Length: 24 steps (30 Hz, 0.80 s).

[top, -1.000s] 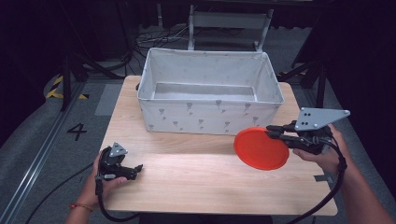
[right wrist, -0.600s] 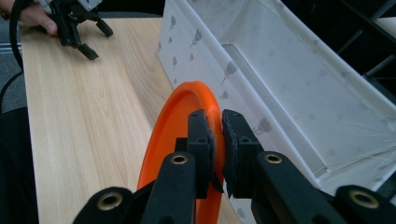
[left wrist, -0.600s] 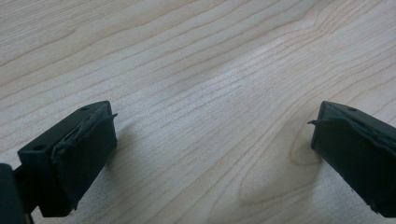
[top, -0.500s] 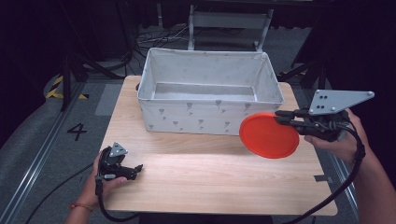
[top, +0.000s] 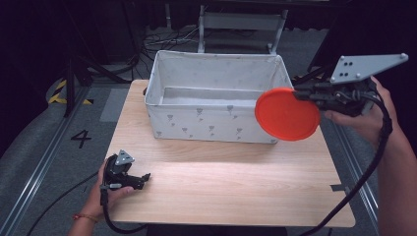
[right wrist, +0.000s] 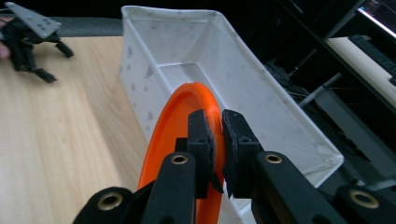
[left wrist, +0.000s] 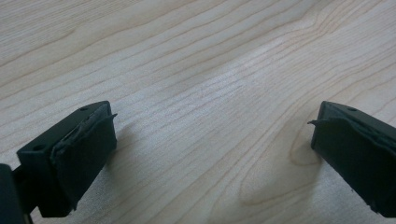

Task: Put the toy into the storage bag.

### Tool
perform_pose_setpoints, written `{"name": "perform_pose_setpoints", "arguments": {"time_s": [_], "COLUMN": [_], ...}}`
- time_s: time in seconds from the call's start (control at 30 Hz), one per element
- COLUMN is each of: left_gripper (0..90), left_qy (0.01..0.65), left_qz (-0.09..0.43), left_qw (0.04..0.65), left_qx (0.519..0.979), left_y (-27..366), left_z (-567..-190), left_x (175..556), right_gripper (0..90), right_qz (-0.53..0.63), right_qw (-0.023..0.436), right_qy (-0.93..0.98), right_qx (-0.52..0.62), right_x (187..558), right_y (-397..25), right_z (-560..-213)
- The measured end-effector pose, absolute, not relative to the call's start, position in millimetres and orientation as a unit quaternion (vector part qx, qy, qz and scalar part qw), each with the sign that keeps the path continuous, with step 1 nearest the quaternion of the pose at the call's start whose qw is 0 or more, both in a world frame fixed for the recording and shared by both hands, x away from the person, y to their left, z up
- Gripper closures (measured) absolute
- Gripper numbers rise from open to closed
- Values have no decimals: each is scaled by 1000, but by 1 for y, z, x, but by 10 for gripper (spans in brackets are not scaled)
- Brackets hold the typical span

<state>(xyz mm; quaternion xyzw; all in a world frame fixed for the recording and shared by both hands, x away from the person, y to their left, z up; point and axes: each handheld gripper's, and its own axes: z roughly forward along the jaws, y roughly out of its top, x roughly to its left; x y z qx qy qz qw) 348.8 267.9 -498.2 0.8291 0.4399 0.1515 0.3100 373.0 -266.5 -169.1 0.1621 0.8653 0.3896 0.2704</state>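
An orange plate (top: pixel 286 114) hangs in the air at the right front corner of the white fabric bin (top: pixel 216 129). My right gripper (top: pixel 301 93) is shut on its rim, and the plate (right wrist: pixel 175 140) stands on edge between the black jaws of that gripper (right wrist: pixel 215 132). The bin (right wrist: pixel 233 79) looks empty inside. My left gripper (top: pixel 143 179) rests low at the table's front left, open. Its jaws stand wide apart over bare wood in the left gripper view, the gripper (left wrist: pixel 210 140) holding nothing.
The wooden table (top: pixel 236 187) spreads in front of the bin. Dark floor with cables, a metal rail (top: pixel 29 177) at the left and a stand (top: pixel 241 22) behind the bin surround it. A small tape mark (top: pixel 338 187) lies near the right edge.
My right gripper has lifted the orange plate up and toward the bin's right front corner. The left gripper has stayed in place.
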Motion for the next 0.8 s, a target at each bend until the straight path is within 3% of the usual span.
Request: {"name": "perform_pose_setpoints", "arguments": {"time_s": [0.43, 0.8], "left_gripper": [3, 2], "left_qy": [439, 437], "left_qz": [150, 151], "left_qw": [310, 310], "left_qx": [830, 831], "left_y": [268, 268], "left_z": [-498, -498], "left_x": [349, 349], "right_gripper": [823, 822], "right_qz": [401, 393], "right_qw": [286, 276], "right_qy": [848, 843], "right_qx": [195, 242], "right_x": [432, 497], "right_y": [-262, -251], "right_z": [-148, -177]}}
